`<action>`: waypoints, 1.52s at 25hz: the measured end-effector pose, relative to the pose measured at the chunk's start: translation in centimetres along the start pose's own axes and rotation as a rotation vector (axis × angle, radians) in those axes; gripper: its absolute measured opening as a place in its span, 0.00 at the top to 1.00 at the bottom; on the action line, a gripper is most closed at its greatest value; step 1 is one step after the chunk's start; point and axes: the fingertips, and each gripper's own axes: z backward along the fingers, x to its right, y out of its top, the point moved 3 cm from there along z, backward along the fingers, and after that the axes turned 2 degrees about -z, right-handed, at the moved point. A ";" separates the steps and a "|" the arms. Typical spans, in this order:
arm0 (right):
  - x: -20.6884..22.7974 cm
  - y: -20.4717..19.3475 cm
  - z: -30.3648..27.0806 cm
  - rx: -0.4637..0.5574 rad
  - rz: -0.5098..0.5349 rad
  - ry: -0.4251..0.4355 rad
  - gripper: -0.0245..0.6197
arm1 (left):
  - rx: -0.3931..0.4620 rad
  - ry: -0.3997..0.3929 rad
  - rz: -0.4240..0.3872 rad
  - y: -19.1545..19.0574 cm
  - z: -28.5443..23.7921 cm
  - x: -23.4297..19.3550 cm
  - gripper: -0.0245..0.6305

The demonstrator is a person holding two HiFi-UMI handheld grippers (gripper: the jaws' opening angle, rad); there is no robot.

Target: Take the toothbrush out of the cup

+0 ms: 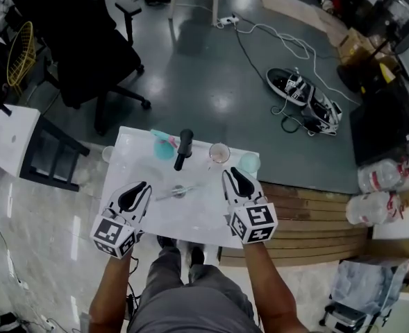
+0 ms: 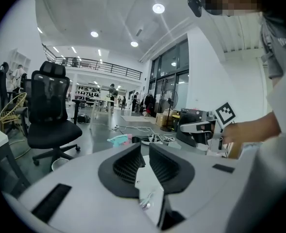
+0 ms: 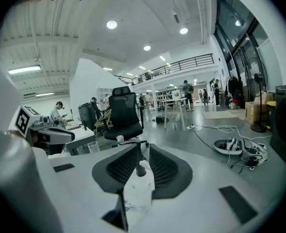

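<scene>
A teal cup (image 1: pixel 164 149) with a pink toothbrush (image 1: pixel 170 140) in it stands at the far edge of the white basin top (image 1: pixel 204 217), just left of the black faucet (image 1: pixel 183 148). My left gripper (image 1: pixel 140 189) hovers over the near left of the top, well short of the cup, jaws apart and empty. My right gripper (image 1: pixel 233 175) is at the near right, also open and empty, close to a clear cup (image 1: pixel 219 152). In the left gripper view the cup (image 2: pixel 118 140) lies ahead beyond the left gripper (image 2: pixel 143 147). The faucet (image 3: pixel 134 152) shows between the jaws of the right gripper (image 3: pixel 143 150).
A pale cup (image 1: pixel 249 162) stands at the far right corner and a drain (image 1: pixel 178 191) sits mid-basin. Beyond are a black office chair (image 1: pixel 86 40), a white side table (image 1: pixel 10 137), shoes and cables (image 1: pixel 305 96) on the floor, and wooden boards (image 1: pixel 315 210) at the right.
</scene>
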 end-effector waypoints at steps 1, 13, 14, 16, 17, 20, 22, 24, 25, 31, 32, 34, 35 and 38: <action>-0.1 -0.1 -0.3 -0.004 0.006 0.001 0.82 | 0.001 0.008 0.004 -0.1 0.3 -0.4 0.89; -0.8 -2.4 -4.5 -0.081 0.147 -0.012 0.78 | 0.011 0.079 0.030 -1.0 3.4 -3.9 0.94; -0.7 -2.8 -5.0 -0.091 0.163 -0.016 0.77 | 0.011 0.082 0.031 -1.1 3.5 -4.2 0.95; -0.6 -3.5 -6.0 -0.112 0.193 -0.023 0.75 | 0.009 0.085 0.035 -1.4 3.8 -4.7 0.96; -0.6 -3.8 -6.5 -0.121 0.209 -0.026 0.75 | 0.007 0.086 0.037 -1.6 3.9 -5.0 0.96; -0.7 -4.6 -7.8 -0.151 0.267 -0.037 0.72 | -0.004 0.088 0.046 -2.3 4.2 -5.8 0.96; -0.7 -5.0 -8.4 -0.175 0.308 -0.046 0.72 | -0.006 0.088 0.050 -2.5 4.2 -6.2 0.96; -0.7 -5.4 -9.0 -0.196 0.338 -0.056 0.72 | -0.008 0.087 0.052 -2.6 4.3 -6.5 0.96; -0.7 -5.6 -9.3 -0.206 0.351 -0.064 0.72 | -0.008 0.087 0.052 -2.6 4.3 -6.8 0.96; -0.4 -6.2 -10.0 -0.226 0.422 -0.124 0.81 | -0.008 0.084 0.059 -2.9 4.5 -7.7 0.96; -0.4 -6.1 -9.9 -0.222 0.436 -0.134 0.82 | -0.008 0.085 0.060 -2.9 4.5 -7.8 0.96; -0.4 -5.7 -9.9 -0.209 0.462 -0.152 0.83 | -0.008 0.085 0.063 -3.0 4.5 -8.0 0.96; -0.4 -5.4 -9.8 -0.199 0.473 -0.159 0.84 | -0.007 0.085 0.064 -3.0 4.4 -8.1 0.96; -0.6 -4.6 -9.5 -0.175 0.483 -0.173 0.84 | -0.001 0.085 0.066 -2.9 4.5 -8.3 0.96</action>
